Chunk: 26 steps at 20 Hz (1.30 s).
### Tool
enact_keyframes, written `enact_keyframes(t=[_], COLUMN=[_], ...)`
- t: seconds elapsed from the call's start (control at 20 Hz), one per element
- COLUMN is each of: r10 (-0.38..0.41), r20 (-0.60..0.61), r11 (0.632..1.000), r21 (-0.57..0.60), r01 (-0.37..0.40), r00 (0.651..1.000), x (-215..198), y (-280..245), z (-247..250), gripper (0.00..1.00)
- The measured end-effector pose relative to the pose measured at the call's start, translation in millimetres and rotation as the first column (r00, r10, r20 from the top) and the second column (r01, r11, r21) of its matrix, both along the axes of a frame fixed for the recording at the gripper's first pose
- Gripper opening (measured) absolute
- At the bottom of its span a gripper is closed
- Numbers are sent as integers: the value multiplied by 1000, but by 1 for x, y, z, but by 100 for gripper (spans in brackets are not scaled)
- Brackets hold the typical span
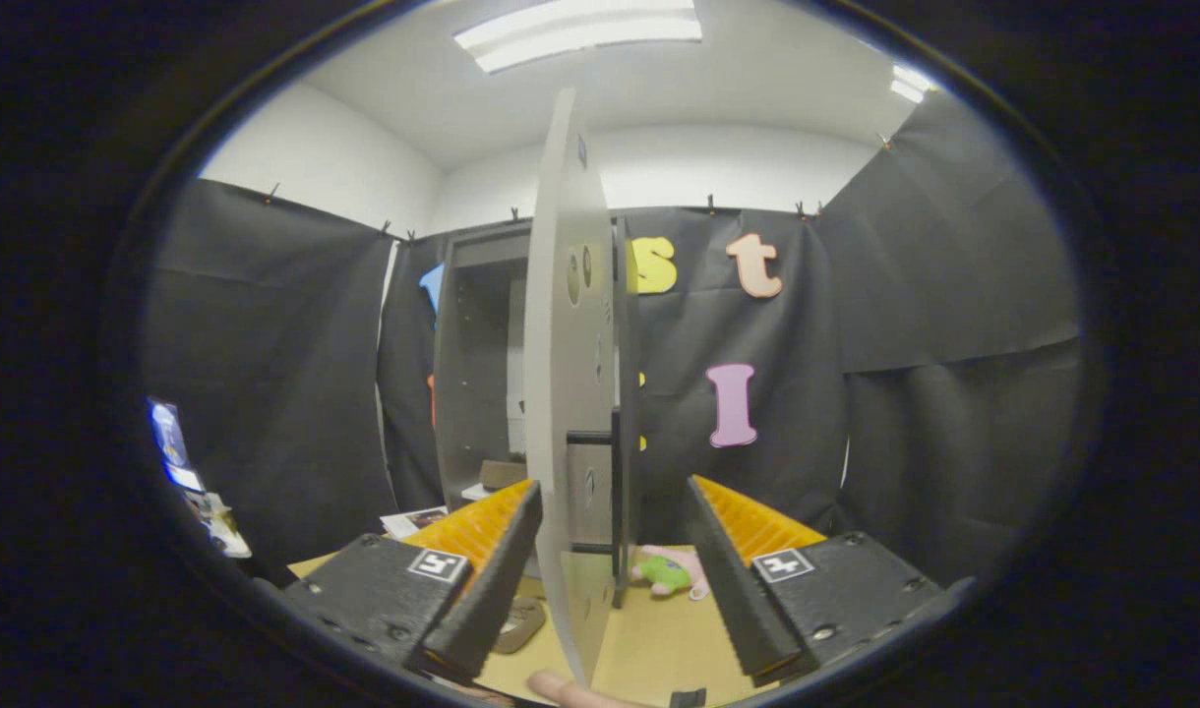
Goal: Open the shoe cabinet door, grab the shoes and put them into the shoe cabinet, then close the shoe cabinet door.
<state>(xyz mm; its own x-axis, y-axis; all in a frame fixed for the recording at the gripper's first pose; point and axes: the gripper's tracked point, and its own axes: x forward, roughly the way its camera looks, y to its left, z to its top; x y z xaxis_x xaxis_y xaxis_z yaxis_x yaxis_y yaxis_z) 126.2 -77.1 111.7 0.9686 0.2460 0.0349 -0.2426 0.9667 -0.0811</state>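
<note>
Straddling the cabinet door (pixel 569 393), the gripper (pixel 610 531) has its fingers spread wide; the left finger (pixel 492 570) sits just beside the panel, contact unclear, the right one apart with a gap. Door stands upright, edge-on, long axis vertical, swung out from the open shoe cabinet (pixel 477 364) beyond. A green-and-pink shoe (pixel 671 572) lies on the tan floor (pixel 659 639) past the door's bottom edge.

Your gripper (pixel 613 485) had two long fingers (pixel 472 531) with rows of little ridges on their inner sides. They stood apart, one on each side of the cabinet door (pixel 566 393). Left and right of the door, each finger sat on a bumpy block (pixel 384 590) with round screws and a small square tag (pixel 438 564).
</note>
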Motion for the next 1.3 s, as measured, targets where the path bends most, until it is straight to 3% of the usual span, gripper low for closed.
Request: enact_keyframes(t=[0.1, 0.25, 0.45, 0.75, 1.05, 1.3], r10=[-35, -32, -4, 33, 116, 97], r20=[17, 19, 48, 14, -175, -346], r11=[999, 998, 1000, 999, 992, 993], r21=[18, 51, -6, -40, -19, -27], r01=[35, 31, 4, -32, -121, -113], r00=[999, 999, 999, 999, 978, 933], x=[-3, -11, -7, 15, 52, 77], y=[10, 36, 85, 160, 223, 232], z=[-5, -20, -56, -149, -276, -361], gripper=[100, 100, 100, 100, 100, 100])
